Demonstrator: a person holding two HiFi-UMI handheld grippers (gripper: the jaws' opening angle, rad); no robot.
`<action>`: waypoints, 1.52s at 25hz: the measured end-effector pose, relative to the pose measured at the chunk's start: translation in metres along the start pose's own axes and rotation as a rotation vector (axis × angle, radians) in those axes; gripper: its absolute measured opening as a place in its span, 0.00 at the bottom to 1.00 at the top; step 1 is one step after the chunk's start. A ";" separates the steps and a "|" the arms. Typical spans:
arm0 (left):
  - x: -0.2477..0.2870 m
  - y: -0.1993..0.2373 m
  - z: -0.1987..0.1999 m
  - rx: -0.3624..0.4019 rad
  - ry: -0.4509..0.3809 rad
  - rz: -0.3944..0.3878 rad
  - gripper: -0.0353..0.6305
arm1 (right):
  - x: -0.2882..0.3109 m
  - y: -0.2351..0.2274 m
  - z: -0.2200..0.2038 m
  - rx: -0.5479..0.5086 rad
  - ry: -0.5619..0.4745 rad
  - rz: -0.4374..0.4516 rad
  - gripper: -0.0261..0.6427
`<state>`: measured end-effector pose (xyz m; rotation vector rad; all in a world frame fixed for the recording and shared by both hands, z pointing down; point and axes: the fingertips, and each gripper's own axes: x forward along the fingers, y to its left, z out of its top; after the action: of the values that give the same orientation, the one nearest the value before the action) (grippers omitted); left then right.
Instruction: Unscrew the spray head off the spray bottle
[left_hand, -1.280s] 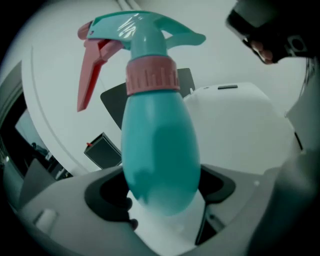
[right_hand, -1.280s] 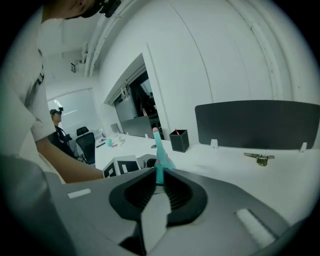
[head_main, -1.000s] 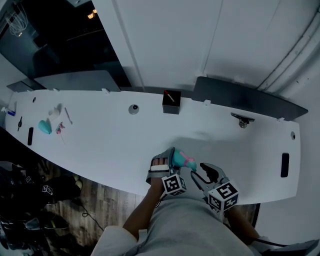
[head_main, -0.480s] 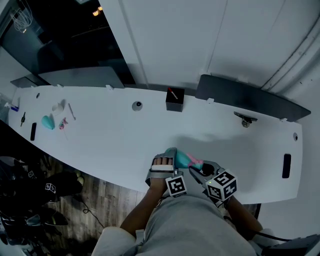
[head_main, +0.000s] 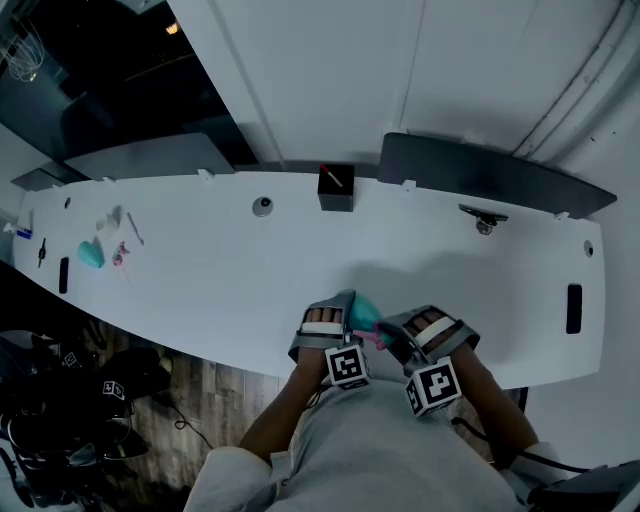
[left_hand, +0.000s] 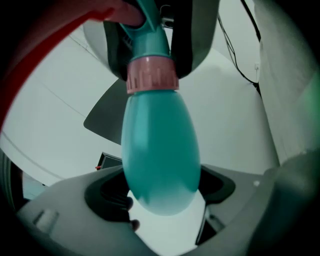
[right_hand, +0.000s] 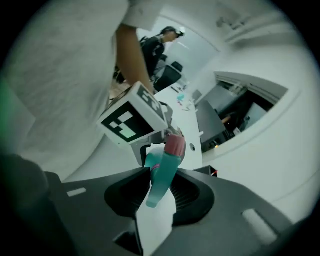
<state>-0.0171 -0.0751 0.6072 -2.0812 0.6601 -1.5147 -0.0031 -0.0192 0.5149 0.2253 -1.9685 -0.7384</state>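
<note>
**Near field.** Over the near edge of the long white bench (head_main: 220, 270), about midway along it, the left tongs (left_hand: 162, 196) are clamped wide on the rounded body of a teal, egg-shaped plastic spray bottle (left_hand: 160, 150). They hold it in the air, and its neck points toward the right tongs (right_hand: 160, 195). The right tongs' jaws have just been closing. They now stand narrowly apart, with their pads pressed on either side of the teal plastic spray head (right_hand: 161, 177). A ribbed pink collar (left_hand: 151, 75) sits between the spray head and the bottle's neck, seated against the neck. The two marker cubes lie side by side, close to the person's pale grey shirt (head_main: 370, 450).

**Middle field.** Toward the left end of the bench lies a small teal object (head_main: 91, 254), with small pale and pink items just beside it.

**Far field.** A small grey round disc (head_main: 262, 206) and a black box with a red mark on top (head_main: 336, 188) stand near the far edge. A dark grey panel (head_main: 480, 175) runs along that edge to the right. A white wall (head_main: 330, 70) rises beyond.
</note>
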 end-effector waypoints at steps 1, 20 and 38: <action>0.000 0.001 0.001 -0.003 -0.010 0.009 0.65 | -0.001 0.001 0.000 -0.045 0.001 -0.002 0.23; -0.005 0.018 0.003 -0.145 -0.076 0.049 0.65 | -0.043 -0.028 -0.013 0.526 -0.358 -0.040 0.45; -0.004 0.022 0.009 -0.043 -0.035 0.119 0.65 | -0.014 -0.025 -0.039 1.068 -0.200 -0.047 0.45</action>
<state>-0.0114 -0.0892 0.5878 -2.0561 0.7956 -1.4070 0.0334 -0.0483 0.5025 0.8498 -2.3834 0.3517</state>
